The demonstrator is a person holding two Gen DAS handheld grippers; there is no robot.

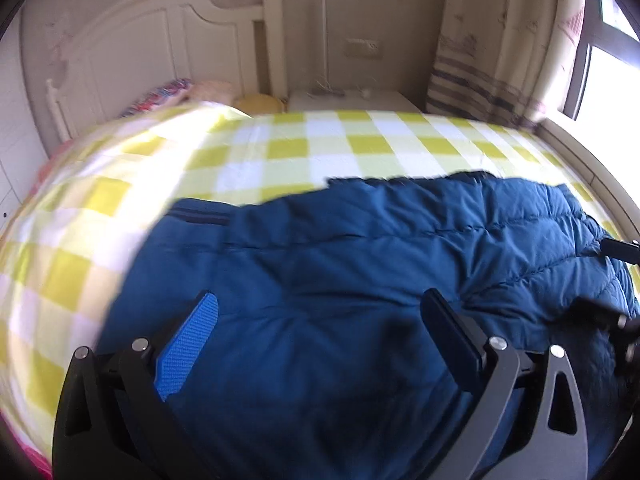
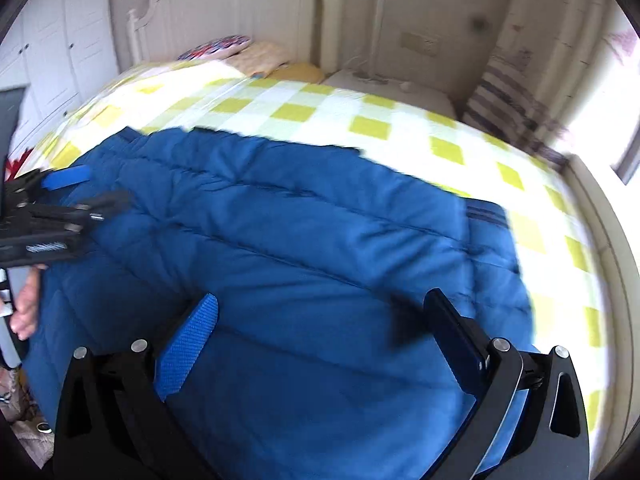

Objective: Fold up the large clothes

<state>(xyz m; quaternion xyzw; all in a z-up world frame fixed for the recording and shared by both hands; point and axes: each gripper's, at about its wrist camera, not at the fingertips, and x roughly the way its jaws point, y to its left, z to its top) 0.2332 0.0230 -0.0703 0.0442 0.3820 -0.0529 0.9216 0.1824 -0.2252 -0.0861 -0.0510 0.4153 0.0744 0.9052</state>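
your left gripper (image 1: 320, 312) stood with its jaws spread wide and nothing between them, poised just above the near part of the blue quilted jacket (image 1: 360, 248). your right gripper (image 2: 320, 312) was the same: jaws apart, empty, over the near part of the same jacket (image 2: 280, 240). whether either one's fingertips touched the fabric, i could not tell.

the jacket lay spread on the checked bedspread (image 1: 280, 148), directly ahead of and beneath both sets of jaws. its long axis ran across your view, side to side, so each gripper sat toward its own end and neither looked clearly nearer the cloth. a dark striped cuff or hem (image 1: 200, 216) showed at the far left in the left wrist view, and one like it (image 2: 484, 212) at the far right in the right wrist view.

the jacket's nearest edge was hidden under the gripper bodies in both views. blur smeared the bedspread and the far edge. i could not make out sleeves, collar or which face was up.

beyond stood the white headboard (image 1: 140, 48).
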